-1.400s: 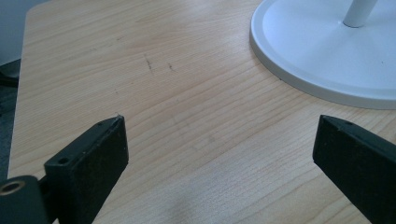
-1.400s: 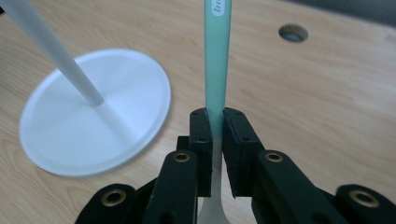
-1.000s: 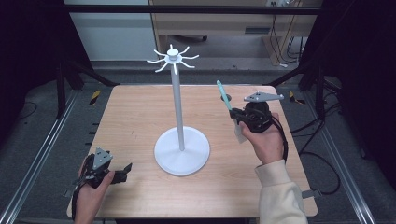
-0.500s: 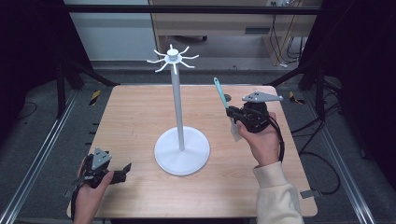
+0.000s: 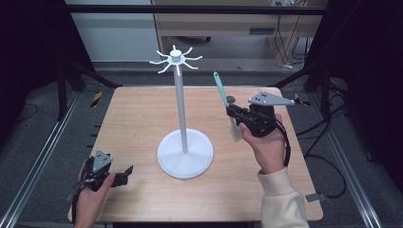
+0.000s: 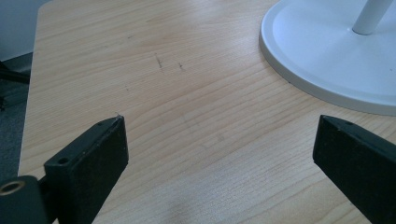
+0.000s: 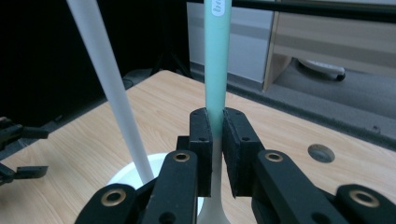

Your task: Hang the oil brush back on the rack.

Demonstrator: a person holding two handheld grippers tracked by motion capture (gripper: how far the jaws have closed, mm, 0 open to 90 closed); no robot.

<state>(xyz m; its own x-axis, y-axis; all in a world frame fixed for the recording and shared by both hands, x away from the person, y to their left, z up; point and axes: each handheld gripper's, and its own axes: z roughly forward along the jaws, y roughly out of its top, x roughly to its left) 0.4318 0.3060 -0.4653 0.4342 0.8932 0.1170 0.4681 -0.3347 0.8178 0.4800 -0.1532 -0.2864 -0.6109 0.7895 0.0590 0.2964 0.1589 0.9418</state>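
Teal-handled utensil [image 7: 217,70] | clamped in right claw [image 7: 215,154] (jaw contact plain in right gripper view)

In the right gripper view, the mint-green plastic toothbrush [image 7: 217,60] clamped in the right tongs [image 7: 215,135] runs past the top edge; its head is hidden below them.

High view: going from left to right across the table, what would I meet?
Left tongs held open by a hand → white stand with hooks on top → green-handled utensil → right tongs clamped on it.
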